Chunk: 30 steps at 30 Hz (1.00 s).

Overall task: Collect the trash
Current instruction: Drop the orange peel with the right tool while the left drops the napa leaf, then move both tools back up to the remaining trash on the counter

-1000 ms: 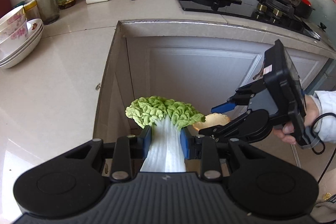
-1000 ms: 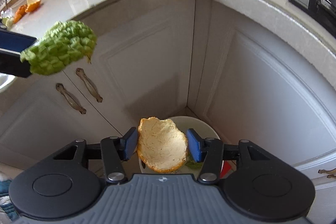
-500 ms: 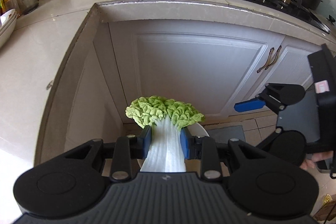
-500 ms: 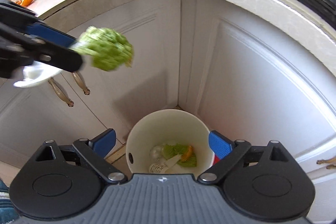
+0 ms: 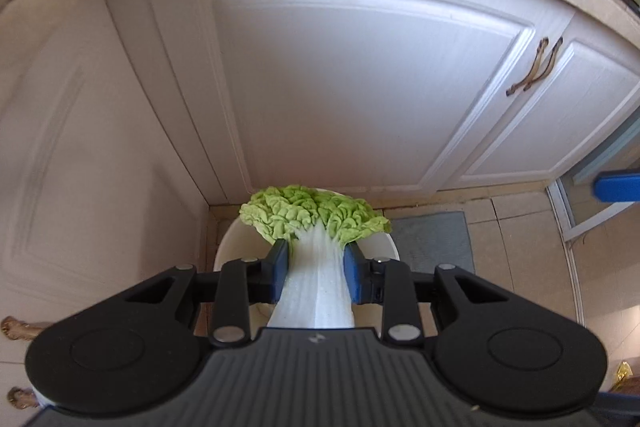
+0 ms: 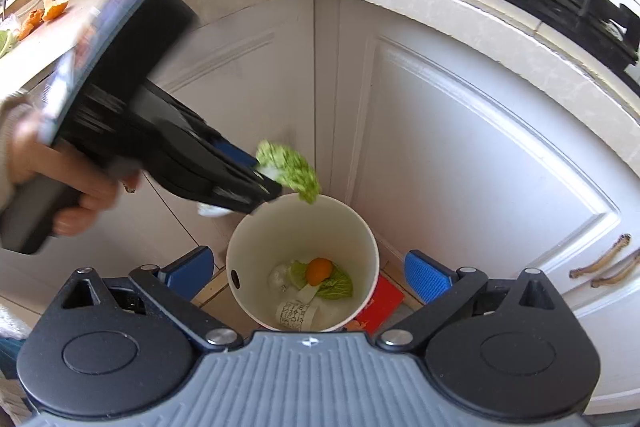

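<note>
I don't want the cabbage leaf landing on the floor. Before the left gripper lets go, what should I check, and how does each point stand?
1. Left gripper has a firm hold on the cabbage leaf: ok, pads on the white stalk.
2. Leaf above the white bin: ok, its green tip hangs at the rim.
3. Whole leaf inside the rim line: cannot tell.
4. Right gripper out of the way: ok, jaws opening, nothing between them.
5. Room in the bin: ok, only scraps at the bottom.
</note>
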Tool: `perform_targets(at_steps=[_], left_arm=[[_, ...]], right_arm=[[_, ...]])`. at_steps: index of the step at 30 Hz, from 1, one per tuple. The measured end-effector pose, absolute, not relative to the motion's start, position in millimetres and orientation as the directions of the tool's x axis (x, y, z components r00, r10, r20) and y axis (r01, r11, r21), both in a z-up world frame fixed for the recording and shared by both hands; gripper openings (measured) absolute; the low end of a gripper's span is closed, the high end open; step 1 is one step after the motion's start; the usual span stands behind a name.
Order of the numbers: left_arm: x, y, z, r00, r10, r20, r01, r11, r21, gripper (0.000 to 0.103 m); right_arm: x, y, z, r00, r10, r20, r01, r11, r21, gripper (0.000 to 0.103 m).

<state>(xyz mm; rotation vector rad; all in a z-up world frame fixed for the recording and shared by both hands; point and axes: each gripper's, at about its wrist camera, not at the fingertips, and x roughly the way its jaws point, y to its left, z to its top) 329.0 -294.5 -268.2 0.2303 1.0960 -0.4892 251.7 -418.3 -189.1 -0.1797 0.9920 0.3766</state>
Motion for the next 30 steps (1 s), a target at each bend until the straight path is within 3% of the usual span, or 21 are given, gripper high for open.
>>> perform_targets(at_steps=[4, 5, 6, 8, 22, 30], left_arm=[[329, -311, -284, 0.350, -0.279, -0.894, 0.539, 0.841, -0.052, 0.034], [328, -315, -286, 0.359, -0.278, -0.891, 0.551, 0.834, -0.038, 0.044], [328, -318, -288, 0.368, -0.277, -0.888, 0.558, 0.829, -0.027, 0.061], [327, -320, -290, 0.377, -0.281, -0.883, 0.563, 0.826, -0.022, 0.073], [312, -308, -227, 0.498, -0.285, -0.819, 0.577, 0.814, 0.067, 0.081], [305, -278, -179, 0.527, -0.288, -0.799, 0.533, 0.845, 0.047, 0.081]], right_arm=[[246, -429, -186, 0.500, 0.206, -0.841, -0.350, 0.937, 0.022, 0.103], [245, -431, -187, 0.499, 0.203, -0.842, -0.342, 0.940, 0.024, 0.103], [243, -432, -183, 0.498, 0.198, -0.845, -0.333, 0.943, 0.025, 0.103], [242, -435, -184, 0.499, 0.189, -0.846, -0.319, 0.947, 0.023, 0.103], [240, -432, -174, 0.512, 0.174, -0.841, -0.299, 0.954, 0.015, 0.103], [245, -419, -155, 0.537, 0.165, -0.828, -0.306, 0.952, -0.009, 0.103]])
